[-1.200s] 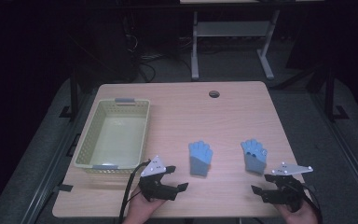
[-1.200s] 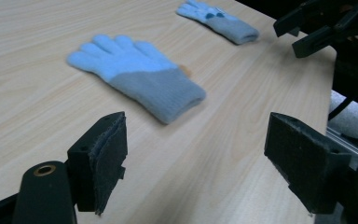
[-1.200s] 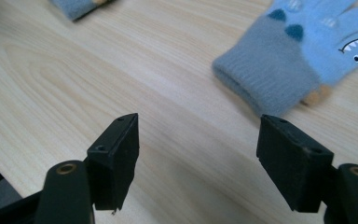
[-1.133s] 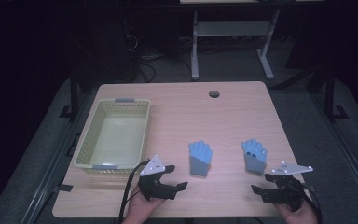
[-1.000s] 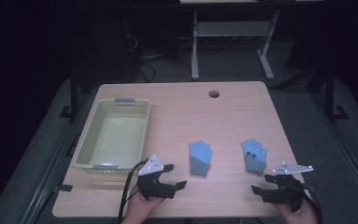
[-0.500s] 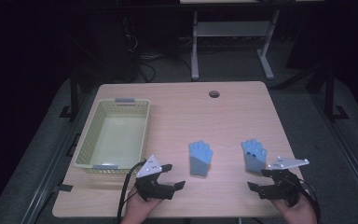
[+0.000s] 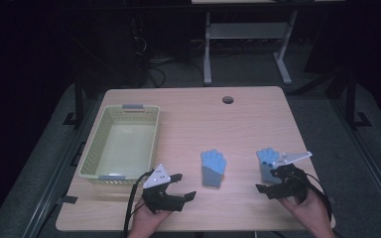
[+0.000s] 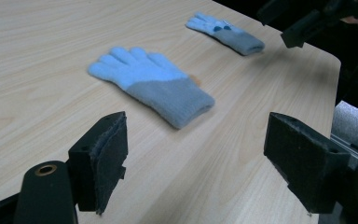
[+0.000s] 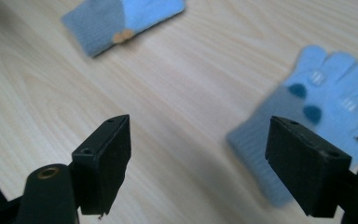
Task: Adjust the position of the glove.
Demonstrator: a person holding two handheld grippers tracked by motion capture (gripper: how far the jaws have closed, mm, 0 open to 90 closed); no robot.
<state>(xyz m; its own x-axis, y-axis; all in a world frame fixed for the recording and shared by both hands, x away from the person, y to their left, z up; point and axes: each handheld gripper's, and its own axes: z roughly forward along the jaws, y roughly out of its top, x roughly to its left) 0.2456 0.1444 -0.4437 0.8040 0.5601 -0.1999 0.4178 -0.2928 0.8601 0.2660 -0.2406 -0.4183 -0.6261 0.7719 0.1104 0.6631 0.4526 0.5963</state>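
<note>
Two light-blue gloves with grey cuffs lie flat on the wooden table [image 7: 193, 119]. The plain glove [image 7: 213, 167] [image 8: 154, 86] [image 9: 121, 18] is near the middle front. The glove with dark dots [image 7: 266, 159] [image 9: 317, 126] [image 8: 226, 32] lies to its right. My left gripper [image 7: 183, 187] [image 8: 203, 144] is open, low over the table, left of the plain glove's cuff. My right gripper [image 7: 267, 180] [image 9: 205, 149] is open and hovers at the dotted glove's cuff, its grey plate partly covering that glove. Nothing is between either pair of jaws.
A pale yellow-green basket [image 7: 93, 141] stands on the table's left half. A round cable hole [image 7: 227, 99] sits near the far edge. Dark floor and a metal stand [image 7: 243, 44] lie beyond the table.
My right gripper has moved forward and a little left, up to the dotted glove's cuff. The left gripper has barely shifted. Both gloves lie where they were.
</note>
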